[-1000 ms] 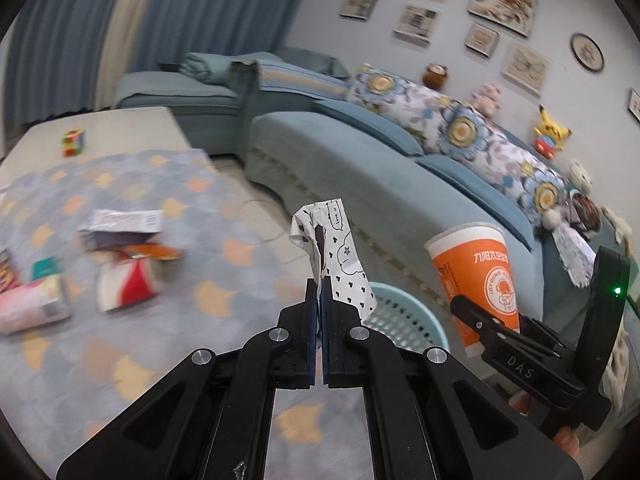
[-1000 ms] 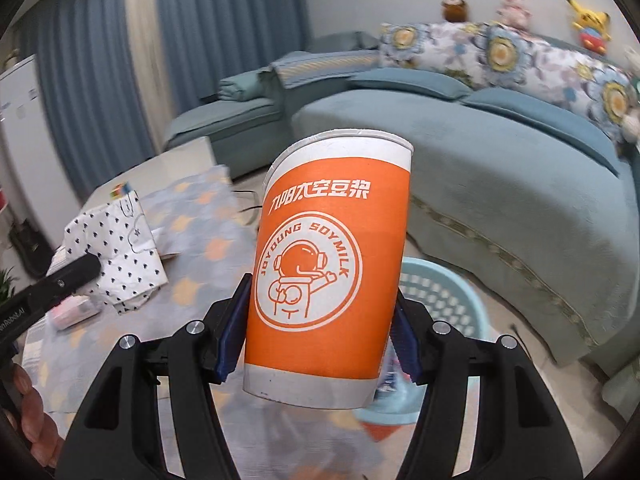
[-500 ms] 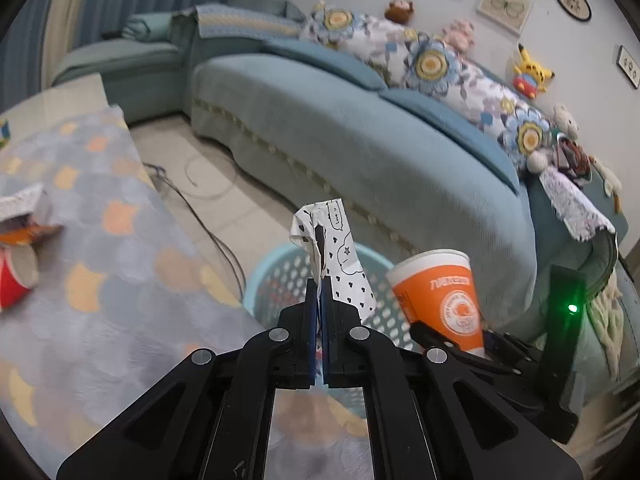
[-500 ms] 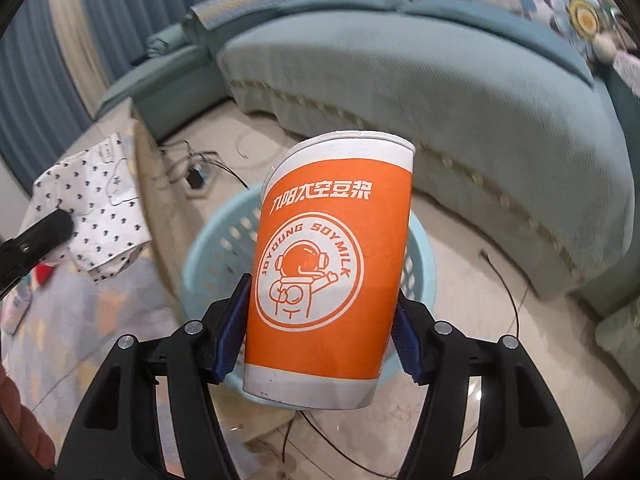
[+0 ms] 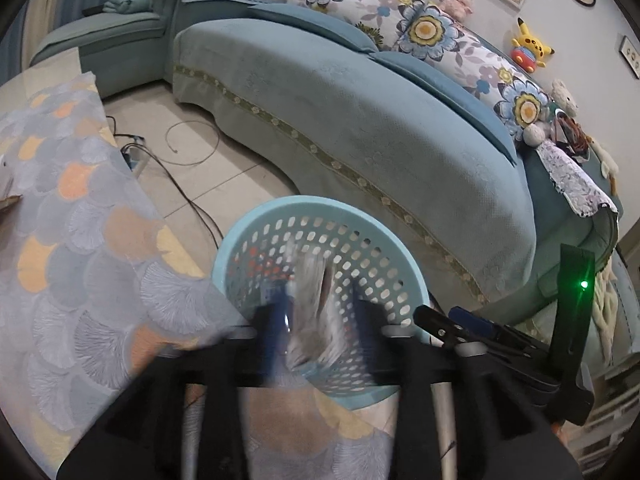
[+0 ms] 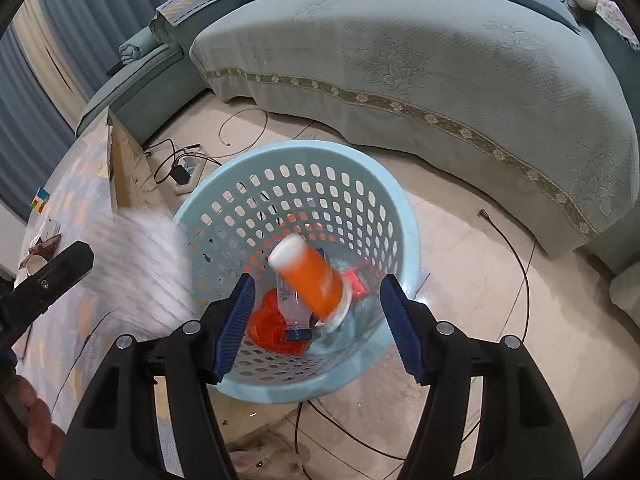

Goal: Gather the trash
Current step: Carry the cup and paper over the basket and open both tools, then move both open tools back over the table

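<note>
right gripper jaws spread wide, holding nothing, above the light blue basket. orange cup blurred, tilted, white base toward 11 o'clock, inside the basket over red and clear trash. left gripper also parted and motion-blurred, patterned paper loose between its fingers over the basket rim. patterned rug at 9 o'clock, teal sofa from 12 to 3 o'clock, cables on the floor.

Light-blue perforated basket; orange cup with white rim; teal sofa; floral cushions.
</note>
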